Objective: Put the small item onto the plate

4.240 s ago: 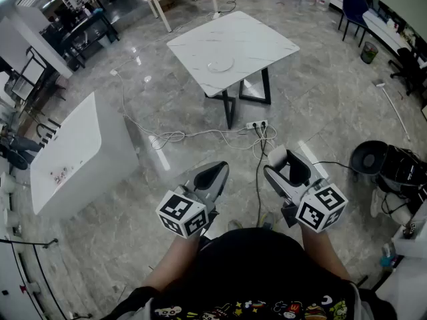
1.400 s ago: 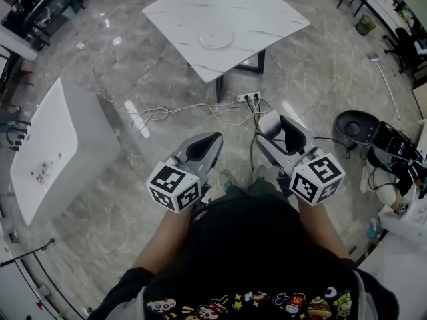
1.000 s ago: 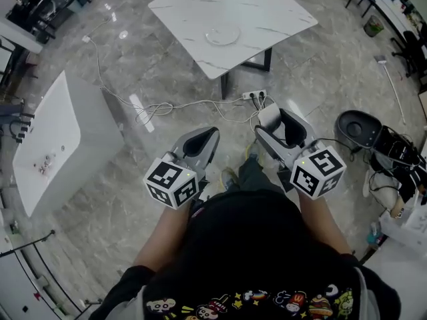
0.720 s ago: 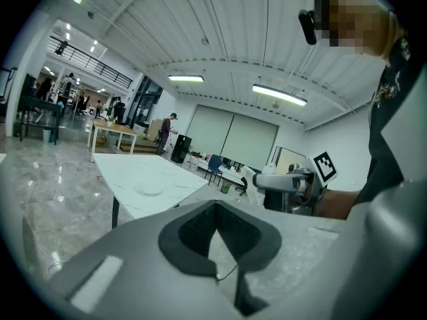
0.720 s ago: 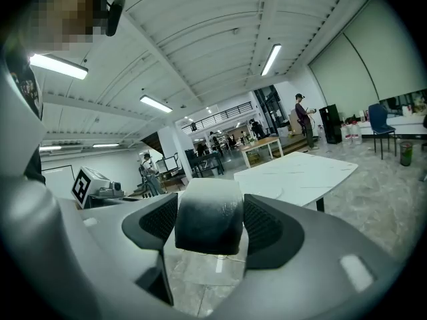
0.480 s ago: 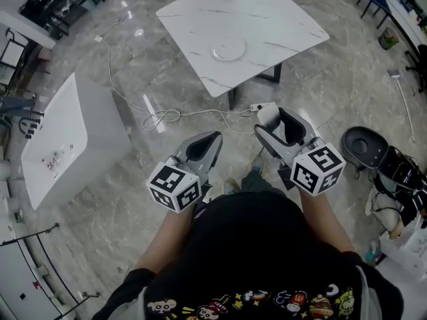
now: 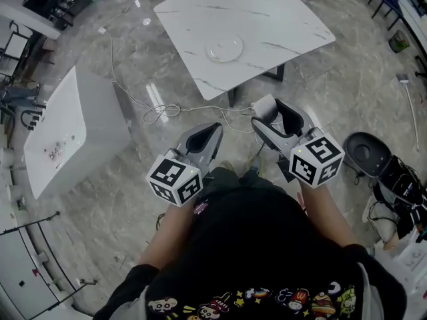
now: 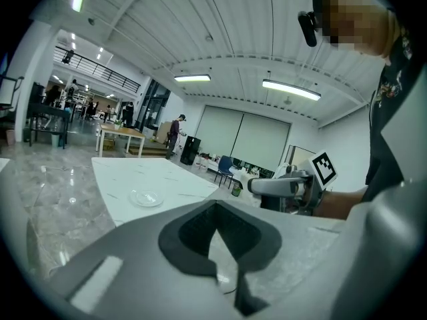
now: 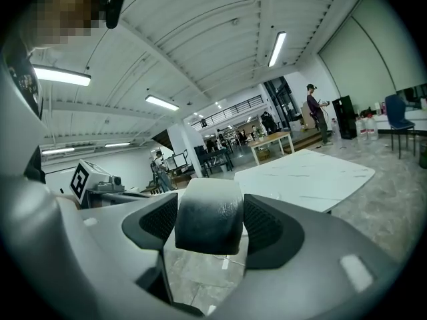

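A clear glass plate [image 7: 225,48] lies on the white marble table [image 7: 280,19] ahead of me; the left gripper view shows the plate [image 8: 145,197] too. My right gripper [image 7: 272,112] is shut on a small white rounded item [image 7: 265,105], held over the floor short of the table. In the right gripper view the item [image 9: 208,215] fills the space between the dark pads. My left gripper [image 7: 212,133] is beside it, jaws shut with nothing in them. Both are held in front of the person's waist.
A white counter block [image 7: 63,135] stands at the left. White cables [image 7: 163,112] run across the grey stone floor between me and the table. A black round stool [image 7: 369,153] and dark bags are at the right. The table's black legs [image 7: 230,100] face me.
The view has moved toward the table, which now lies nearer and more central. Both grippers keep their pose, the right still holding the white item.
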### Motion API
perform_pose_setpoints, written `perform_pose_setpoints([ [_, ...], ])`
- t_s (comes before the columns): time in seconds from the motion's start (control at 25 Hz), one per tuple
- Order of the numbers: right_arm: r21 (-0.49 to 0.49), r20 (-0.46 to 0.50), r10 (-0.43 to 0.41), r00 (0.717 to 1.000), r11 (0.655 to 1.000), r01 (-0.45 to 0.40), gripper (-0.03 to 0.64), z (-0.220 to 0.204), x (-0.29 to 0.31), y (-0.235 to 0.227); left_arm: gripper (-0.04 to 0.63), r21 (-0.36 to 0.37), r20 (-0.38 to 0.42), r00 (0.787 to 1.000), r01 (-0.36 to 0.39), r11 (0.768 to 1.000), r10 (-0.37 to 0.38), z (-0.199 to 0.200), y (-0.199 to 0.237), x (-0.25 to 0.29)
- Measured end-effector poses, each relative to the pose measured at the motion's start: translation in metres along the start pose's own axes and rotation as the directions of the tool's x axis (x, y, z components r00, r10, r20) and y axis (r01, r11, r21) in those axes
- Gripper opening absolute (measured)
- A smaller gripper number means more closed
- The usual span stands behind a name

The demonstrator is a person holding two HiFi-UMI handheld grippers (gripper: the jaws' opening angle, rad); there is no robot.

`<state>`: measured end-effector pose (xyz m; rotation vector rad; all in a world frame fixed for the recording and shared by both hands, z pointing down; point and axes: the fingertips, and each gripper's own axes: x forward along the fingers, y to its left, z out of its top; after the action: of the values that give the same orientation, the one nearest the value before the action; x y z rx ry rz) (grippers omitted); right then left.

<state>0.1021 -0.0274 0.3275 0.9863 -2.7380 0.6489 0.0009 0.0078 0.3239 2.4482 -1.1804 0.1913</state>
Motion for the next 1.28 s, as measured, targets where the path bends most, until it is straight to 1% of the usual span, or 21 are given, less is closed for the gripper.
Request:
perform_pose_setpoints([
  [0.32,0.007,-0.031,0.006,1.0,1.0,-0.006,0.333,0.002,0.024,-0.013,0.005,-0.017,0.001,1.0,-0.02,1.0,0.02,0.002,0.025,0.016],
  [0.52,-0.003,-0.038,-0.014,0.999,1.0,0.013,0.333,0.006,0.04,-0.019,0.005,-0.02,0.002,1.0,0.004,1.0,-0.004,0.005,0.043,0.03],
  [0.72,0.003,-0.038,-0.036,0.999,0.999,0.037,0.333,0.016,0.057,-0.026,0.003,-0.002,-0.004,0.999,0.032,0.999,-0.032,0.016,0.061,0.044],
  [1.12,0.013,-0.08,-0.057,0.995,0.998,0.058,0.333,0.019,0.102,-0.051,0.003,-0.022,-0.036,0.998,0.058,0.998,-0.059,0.022,0.101,0.068],
  [1.28,0.019,-0.104,-0.057,0.993,0.998,0.059,0.333,0.013,0.125,-0.062,0.003,-0.041,-0.058,0.996,0.064,0.997,-0.067,0.016,0.12,0.079],
])
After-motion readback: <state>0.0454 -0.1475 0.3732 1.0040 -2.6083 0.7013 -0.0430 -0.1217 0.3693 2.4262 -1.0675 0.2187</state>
